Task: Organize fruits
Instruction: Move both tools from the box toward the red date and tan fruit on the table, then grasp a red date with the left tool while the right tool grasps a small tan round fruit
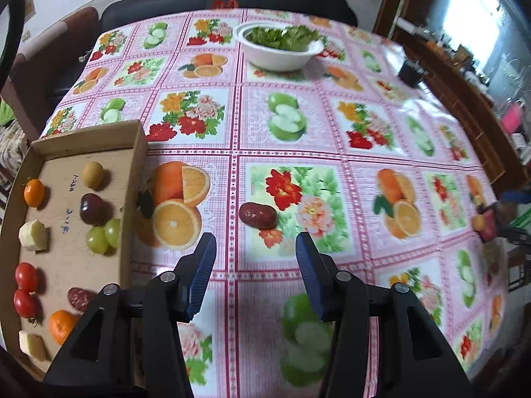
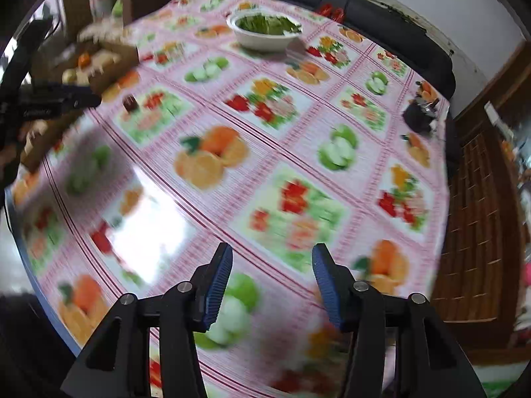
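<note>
A dark red date lies on the fruit-print tablecloth just beyond my left gripper, which is open with nothing between its blue pads. To its left a cardboard tray holds tangerines, a dark plum, green grapes, banana pieces, two tomatoes and another date. My right gripper is open and empty over bare cloth. The blurred right wrist view shows the date and the tray far off at upper left.
A white bowl of green leaves stands at the far side of the table. A small black object sits near the right edge. A dark sofa and wooden furniture surround the table.
</note>
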Tool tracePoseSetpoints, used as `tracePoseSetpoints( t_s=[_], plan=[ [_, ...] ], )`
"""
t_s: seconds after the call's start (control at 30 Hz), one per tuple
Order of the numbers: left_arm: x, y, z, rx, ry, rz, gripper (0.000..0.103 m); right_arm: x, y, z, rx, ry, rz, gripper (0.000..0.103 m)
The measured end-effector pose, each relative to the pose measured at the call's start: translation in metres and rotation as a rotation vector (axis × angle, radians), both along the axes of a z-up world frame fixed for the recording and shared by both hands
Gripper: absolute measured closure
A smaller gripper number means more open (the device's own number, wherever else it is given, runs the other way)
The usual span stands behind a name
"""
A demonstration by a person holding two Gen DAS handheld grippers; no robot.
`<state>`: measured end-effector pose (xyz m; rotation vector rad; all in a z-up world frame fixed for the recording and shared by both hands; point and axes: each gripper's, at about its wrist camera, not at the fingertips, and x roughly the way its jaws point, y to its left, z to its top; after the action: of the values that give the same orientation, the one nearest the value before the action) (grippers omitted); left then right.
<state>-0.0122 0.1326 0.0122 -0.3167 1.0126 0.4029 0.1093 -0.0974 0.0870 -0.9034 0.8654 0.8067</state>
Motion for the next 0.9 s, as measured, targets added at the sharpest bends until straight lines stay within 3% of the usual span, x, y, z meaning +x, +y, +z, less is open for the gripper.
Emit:
tracePoseSetpoints(
  t_s=[0.13,0.3,0.4,0.63,0.77,0.9],
  plan=[
    [0.02,0.0,-0.016,0.051,0.053,0.028,0.055,0.006,-0.003,-0.003,-0.1,0.009,0.08,0.043],
    [0.034,-0.003,-0.034,0.066,0.091,0.017,0.055,0.013,0.004,-0.029,-0.294,0.022,0.158,0.043],
    [0.036,-0.006,-0.034,0.052,0.063,0.004,0.074,0.015,0.005,-0.048,-0.424,-0.011,0.206,0.043],
    [0.035,-0.007,-0.032,0.032,0.061,0.0,0.076,0.026,0.008,-0.076,-0.622,0.003,0.261,0.044],
    [0.031,-0.009,-0.031,-0.005,0.053,-0.005,0.076,0.028,0.015,-0.093,-0.733,0.032,0.314,0.05],
    [0.022,-0.01,-0.027,-0.026,0.034,-0.009,0.076,0.034,0.022,-0.099,-0.817,0.067,0.318,0.066]
  ],
)
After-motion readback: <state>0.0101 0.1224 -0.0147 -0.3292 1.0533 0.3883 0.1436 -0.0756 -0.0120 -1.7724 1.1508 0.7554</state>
